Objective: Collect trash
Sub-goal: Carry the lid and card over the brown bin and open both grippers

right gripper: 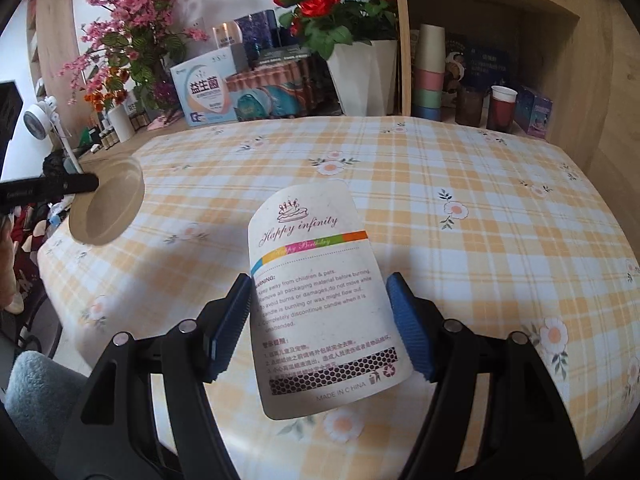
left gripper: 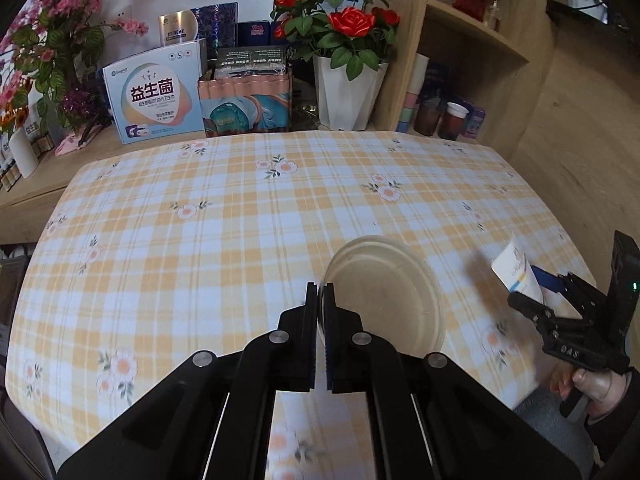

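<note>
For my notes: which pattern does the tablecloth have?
Orange-and-white plaid tablecloth with small flowers; right wrist view shows it best.

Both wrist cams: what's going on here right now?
A person is clearing trash off a table with a handheld gripper in each hand. The left gripper is pinched shut on the rim of a paper plate, holding it tilted above the checked tablecloth. The right gripper holds a curved candle packaging card printed with "Happy infinity" between its blue pads, also lifted off the cloth. No bin shows in either view, and the rest of the visible tablecloth is bare.
</note>
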`<action>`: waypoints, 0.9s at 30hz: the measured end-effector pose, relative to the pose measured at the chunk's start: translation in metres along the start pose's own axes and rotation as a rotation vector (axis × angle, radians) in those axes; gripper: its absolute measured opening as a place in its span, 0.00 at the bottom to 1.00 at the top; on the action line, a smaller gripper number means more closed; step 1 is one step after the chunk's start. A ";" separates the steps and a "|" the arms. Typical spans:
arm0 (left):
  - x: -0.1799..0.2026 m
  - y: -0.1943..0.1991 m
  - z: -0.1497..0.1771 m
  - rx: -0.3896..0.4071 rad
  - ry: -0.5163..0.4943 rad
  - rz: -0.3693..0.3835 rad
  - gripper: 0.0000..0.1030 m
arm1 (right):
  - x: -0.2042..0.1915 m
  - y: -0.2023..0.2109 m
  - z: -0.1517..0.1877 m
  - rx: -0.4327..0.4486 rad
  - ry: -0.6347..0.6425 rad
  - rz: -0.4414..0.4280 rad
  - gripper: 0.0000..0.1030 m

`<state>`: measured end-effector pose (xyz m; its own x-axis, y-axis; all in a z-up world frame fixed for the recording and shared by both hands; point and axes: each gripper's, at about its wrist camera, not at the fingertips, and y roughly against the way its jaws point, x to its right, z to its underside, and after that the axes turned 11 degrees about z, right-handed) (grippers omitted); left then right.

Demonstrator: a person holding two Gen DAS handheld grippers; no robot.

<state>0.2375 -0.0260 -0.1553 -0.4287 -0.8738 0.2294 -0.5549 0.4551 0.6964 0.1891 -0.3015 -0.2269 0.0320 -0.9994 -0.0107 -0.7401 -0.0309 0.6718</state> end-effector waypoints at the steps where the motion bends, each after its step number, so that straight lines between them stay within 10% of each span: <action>1: 0.004 0.007 0.007 -0.004 -0.015 0.008 0.03 | -0.002 0.009 0.003 0.001 -0.011 -0.009 0.67; 19: 0.058 0.052 0.174 -0.144 0.096 0.178 0.04 | -0.023 0.108 0.046 0.015 -0.038 -0.044 0.67; 27: 0.064 0.066 0.172 -0.095 0.092 0.176 0.41 | -0.032 0.126 0.050 0.017 -0.025 -0.065 0.67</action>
<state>0.0508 -0.0224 -0.2123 -0.4441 -0.7961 0.4110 -0.4053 0.5876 0.7003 0.0605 -0.2744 -0.1790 0.0632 -0.9954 -0.0727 -0.7485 -0.0954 0.6562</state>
